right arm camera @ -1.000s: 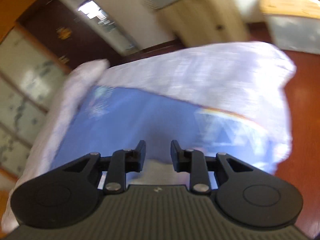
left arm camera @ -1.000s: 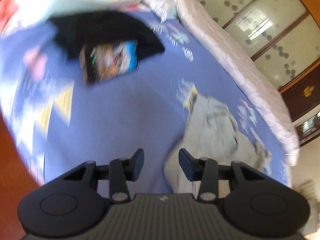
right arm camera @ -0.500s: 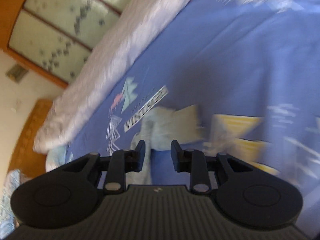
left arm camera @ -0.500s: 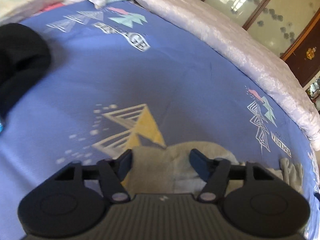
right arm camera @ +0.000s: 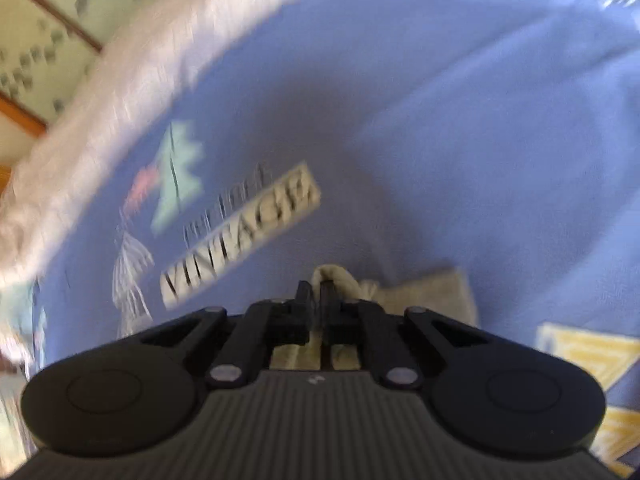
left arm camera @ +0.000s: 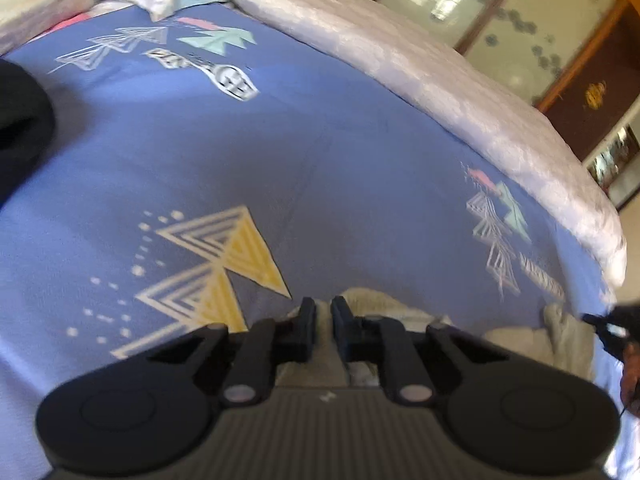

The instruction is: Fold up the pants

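On blue printed bedsheet (left arm camera: pixel 360 152): beige pants (left arm camera: pixel 372 304) bunched directly at both claws' tips. Left gripper (left arm camera: pixel 323 312) just closed, pinching pants fabric. Right gripper (right arm camera: pixel 316 296) just closed, clamped on a pants fold (right arm camera: pixel 336 276). White quilt (left arm camera: pixel 460 92) beyond.

Light: bright daylight, glare on the glass doors (left arm camera: pixel 516 28) far ahead of the left tool (left arm camera: pixel 323 312).
Shadow: soft dark patch on the bed (right arm camera: pixel 480 120) ahead of the right tool (right arm camera: pixel 316 300).
Blur: right view smeared throughout, left mildly soft.
Distortion: fisheye bends the edges.
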### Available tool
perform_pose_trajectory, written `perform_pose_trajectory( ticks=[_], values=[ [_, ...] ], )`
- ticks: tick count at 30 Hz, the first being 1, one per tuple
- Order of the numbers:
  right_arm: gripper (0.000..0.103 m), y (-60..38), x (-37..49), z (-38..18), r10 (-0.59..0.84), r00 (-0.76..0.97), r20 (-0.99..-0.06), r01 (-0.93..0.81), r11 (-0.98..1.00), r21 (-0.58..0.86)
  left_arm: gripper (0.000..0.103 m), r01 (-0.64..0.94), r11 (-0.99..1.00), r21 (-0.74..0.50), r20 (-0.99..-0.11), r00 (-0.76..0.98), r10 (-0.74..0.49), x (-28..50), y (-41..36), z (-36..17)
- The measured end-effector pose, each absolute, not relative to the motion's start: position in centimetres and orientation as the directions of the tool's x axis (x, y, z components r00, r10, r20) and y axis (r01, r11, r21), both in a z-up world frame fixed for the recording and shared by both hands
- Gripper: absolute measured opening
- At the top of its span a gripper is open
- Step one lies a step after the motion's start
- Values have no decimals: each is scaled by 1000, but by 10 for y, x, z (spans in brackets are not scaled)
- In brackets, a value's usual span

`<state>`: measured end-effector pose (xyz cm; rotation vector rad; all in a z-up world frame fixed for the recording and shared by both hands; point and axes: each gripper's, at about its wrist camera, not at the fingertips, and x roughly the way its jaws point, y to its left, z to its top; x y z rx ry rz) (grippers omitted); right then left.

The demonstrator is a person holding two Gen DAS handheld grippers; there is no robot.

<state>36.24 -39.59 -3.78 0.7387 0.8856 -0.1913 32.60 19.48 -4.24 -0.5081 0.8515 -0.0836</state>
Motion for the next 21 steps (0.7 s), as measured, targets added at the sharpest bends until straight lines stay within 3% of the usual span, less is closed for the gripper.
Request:
perform_pose_trajectory(
  ticks=[6, 9, 11, 14, 15, 16, 18, 19, 21],
  values=[
    [7, -473, 230, 70, 26, 936, -350, 244, 670, 701, 7, -122, 824, -553, -602, 743, -294, 299, 221, -3],
    [7, -514, 150, 91, -86, 951, -299, 275, 678, 682, 7, -91, 843, -530, -624, 716, -314, 295, 208, -7],
    [7, -536, 107, 87, -166, 931, -325, 346, 685, 641, 7, -80, 863, -499, -654, 688, -314, 297, 194, -16],
    [15, -562, 70, 47, -278, 831, -481, 533, 644, 549, 7, -70, 889, -453, -692, 656, -301, 304, 173, -29],
    [30, -568, 67, 29, -294, 773, -562, 599, 631, 493, 7, -68, 898, -435, -703, 649, -291, 306, 168, -32],
    [37, -575, 62, 11, -303, 703, -643, 656, 626, 422, 8, -71, 903, -424, -709, 646, -282, 306, 166, -34],
    [39, -582, 44, -18, -347, 595, -725, 745, 578, 334, 10, -81, 906, -415, -719, 640, -272, 307, 164, -30],
    [39, -584, 33, -24, -365, 590, -720, 762, 547, 346, 16, -82, 906, -416, -716, 643, -271, 307, 166, -26],
    [39, -587, 10, -23, -418, 603, -679, 778, 495, 387, 40, -76, 917, -391, -699, 673, -242, 307, 170, -15]
  ],
)
